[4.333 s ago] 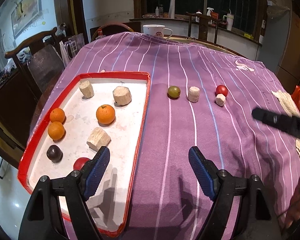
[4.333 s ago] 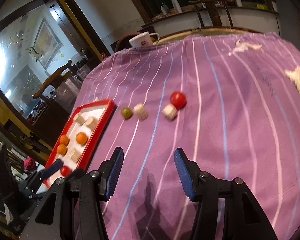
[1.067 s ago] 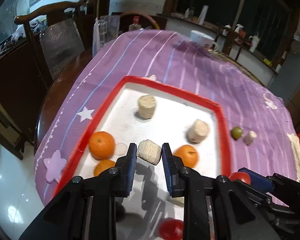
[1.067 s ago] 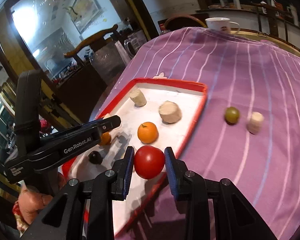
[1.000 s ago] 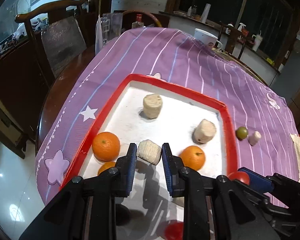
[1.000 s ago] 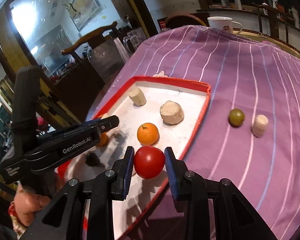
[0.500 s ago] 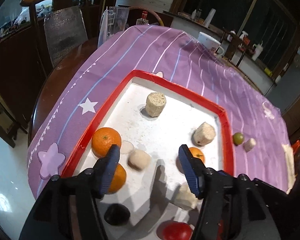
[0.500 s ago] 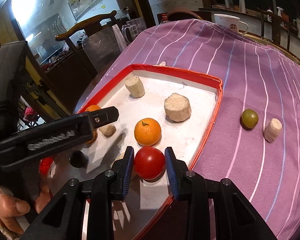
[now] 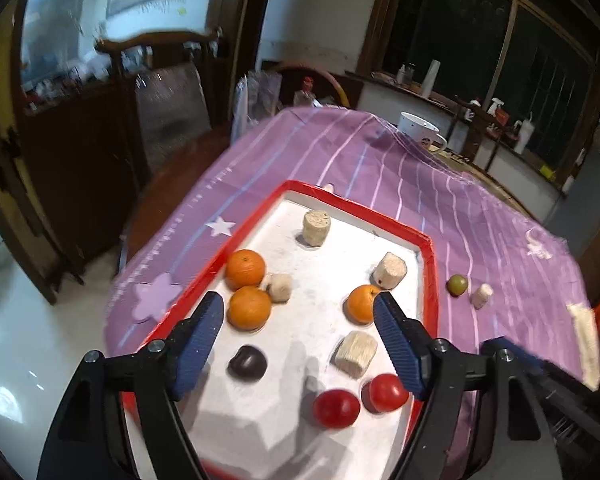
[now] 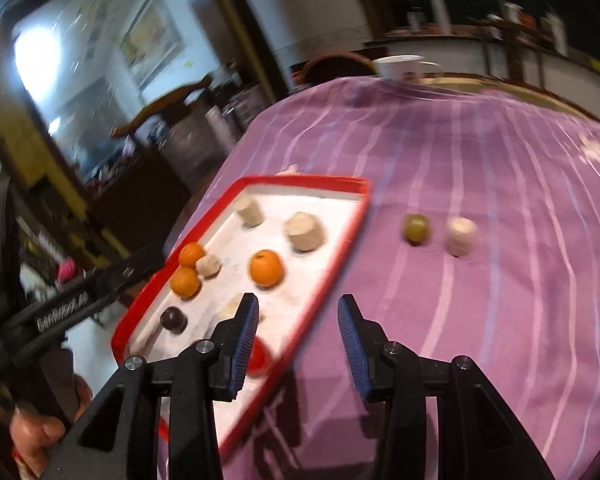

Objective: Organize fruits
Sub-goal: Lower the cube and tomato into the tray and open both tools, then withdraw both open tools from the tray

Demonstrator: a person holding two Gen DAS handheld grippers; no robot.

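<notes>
Both claws are letting go over the red tray, their loads set down.

The left claw point(image 9: 298, 332) and right claw point(image 10: 298, 330) are just spreading, nothing between them, leaving tomatoes point(image 9: 388, 392) on the red tray point(image 9: 428, 276); the green fruit point(image 10: 416, 228) is waiting on the bench point(image 10: 480, 300), so collecting seems unfinished.

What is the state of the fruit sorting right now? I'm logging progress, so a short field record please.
tray: red-rimmed tray on the purple striped cloth
in tray: three oranges, two red tomatoes, one dark fruit, four corks
outside tray: green fruit and one cork on the cloth
left gripper: open, empty, above the tray
right gripper: open, empty, jaws just opening
</notes>
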